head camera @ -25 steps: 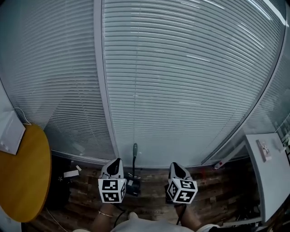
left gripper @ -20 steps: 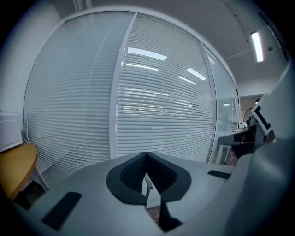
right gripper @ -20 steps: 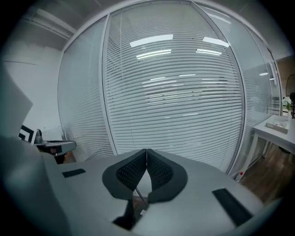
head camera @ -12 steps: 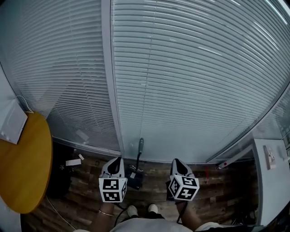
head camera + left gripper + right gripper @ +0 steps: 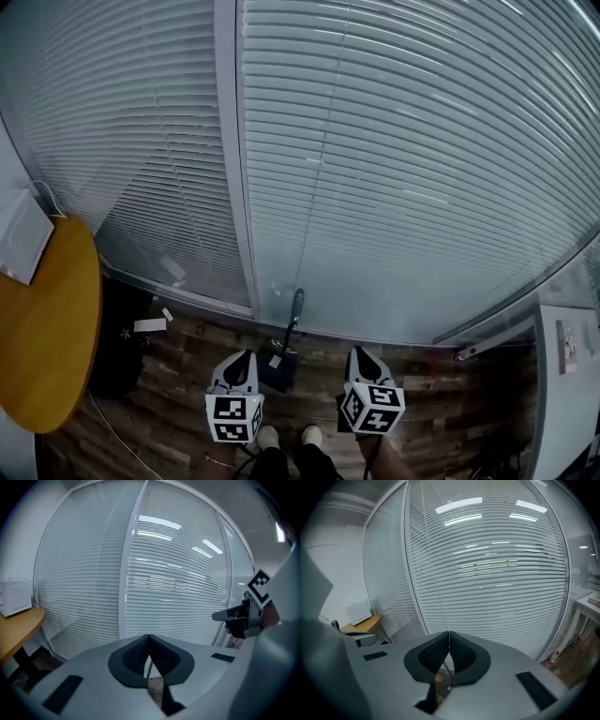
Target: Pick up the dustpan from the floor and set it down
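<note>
Dustpan on the floor, both claws clenched and empty.

Head view: dark dustpan (image 5: 278, 371) sat on the wood floor (image 5: 169, 398) at the foot of the window blinds (image 5: 394, 150), handle up against them. It lay between and just ahead of the left claw (image 5: 244, 356) and right claw (image 5: 357, 352), touching neither. Black-and-white square markers showed on both cubes. Round orange tabletop (image 5: 47, 347) at left carried a white box (image 5: 22, 236). Left gripper view: pads (image 5: 137, 652) met at the tips with nothing between; tabletop (image 5: 18, 626) and box (image 5: 16, 597) at left. Right gripper view: pads (image 5: 436, 651) likewise closed on nothing; blinds (image 5: 497, 573) ahead.
</note>
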`<action>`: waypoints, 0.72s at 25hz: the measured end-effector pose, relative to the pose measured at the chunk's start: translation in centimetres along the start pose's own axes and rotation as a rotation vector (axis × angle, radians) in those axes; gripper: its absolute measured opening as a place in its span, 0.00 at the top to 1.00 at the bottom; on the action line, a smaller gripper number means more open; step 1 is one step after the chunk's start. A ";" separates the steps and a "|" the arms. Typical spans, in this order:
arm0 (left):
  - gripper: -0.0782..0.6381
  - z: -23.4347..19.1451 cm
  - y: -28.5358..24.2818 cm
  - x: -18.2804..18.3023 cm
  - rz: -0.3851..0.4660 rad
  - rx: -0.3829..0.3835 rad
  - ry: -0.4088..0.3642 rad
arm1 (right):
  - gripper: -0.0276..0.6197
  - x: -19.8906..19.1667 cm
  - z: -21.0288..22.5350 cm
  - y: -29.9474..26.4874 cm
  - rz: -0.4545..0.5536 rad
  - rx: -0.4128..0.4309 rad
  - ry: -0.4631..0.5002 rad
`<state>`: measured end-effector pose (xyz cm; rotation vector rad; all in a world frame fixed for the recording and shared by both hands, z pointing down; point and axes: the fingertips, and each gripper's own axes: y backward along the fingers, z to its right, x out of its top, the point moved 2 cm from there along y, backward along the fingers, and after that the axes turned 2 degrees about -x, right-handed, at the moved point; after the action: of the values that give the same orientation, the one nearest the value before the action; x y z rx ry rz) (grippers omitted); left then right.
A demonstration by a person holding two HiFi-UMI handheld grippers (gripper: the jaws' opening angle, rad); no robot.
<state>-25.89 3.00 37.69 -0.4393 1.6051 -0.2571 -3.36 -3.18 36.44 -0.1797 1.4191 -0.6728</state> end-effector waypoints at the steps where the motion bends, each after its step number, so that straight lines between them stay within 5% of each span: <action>1: 0.87 -0.2 -0.2 -0.8 -0.009 0.004 0.003 | 0.91 -0.7 -0.1 -0.4 -0.009 0.003 0.001; 18: 0.87 -2.8 -7.6 -14.0 -0.068 0.056 0.057 | 0.91 -13.3 1.3 -10.2 -0.130 0.027 0.026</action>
<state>-27.15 1.88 53.82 -0.4475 1.6364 -0.3684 -5.47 -4.68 53.04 -0.2448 1.4317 -0.8032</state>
